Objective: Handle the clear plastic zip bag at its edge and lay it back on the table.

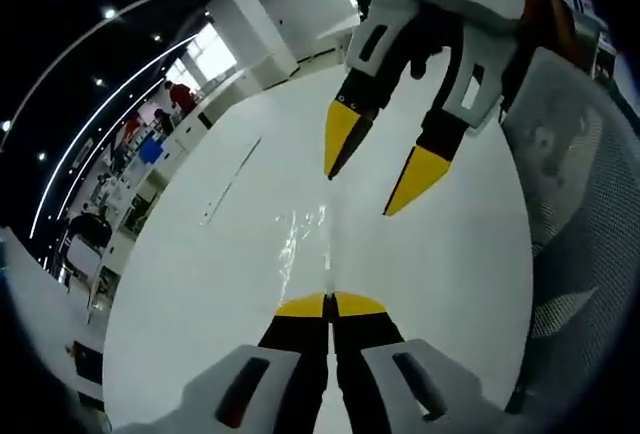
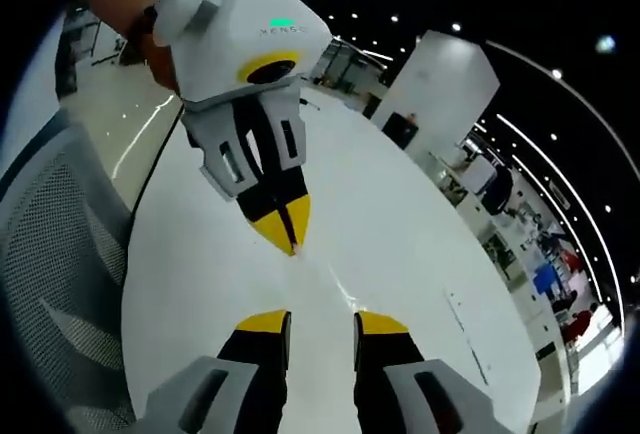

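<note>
My left gripper (image 1: 329, 304) has its jaws pressed together on the near edge of the clear plastic zip bag (image 1: 300, 239) — the film runs up from the yellow tips, glinting, over the white table (image 1: 200, 284), looks lifted at that edge, tho it's too transparent to tell how much rests on the surface. In the right gripper view the bag is a faint sheen (image 2: 325, 274) btwn the two tools. My right gripper (image 2: 320, 322) is parted, a narrow gap, nothing in it, facing the left one w/ tips near — I read that as ready to take the opposite edge. A mesh chair (image 1: 580, 214) sits beside the table.
</note>
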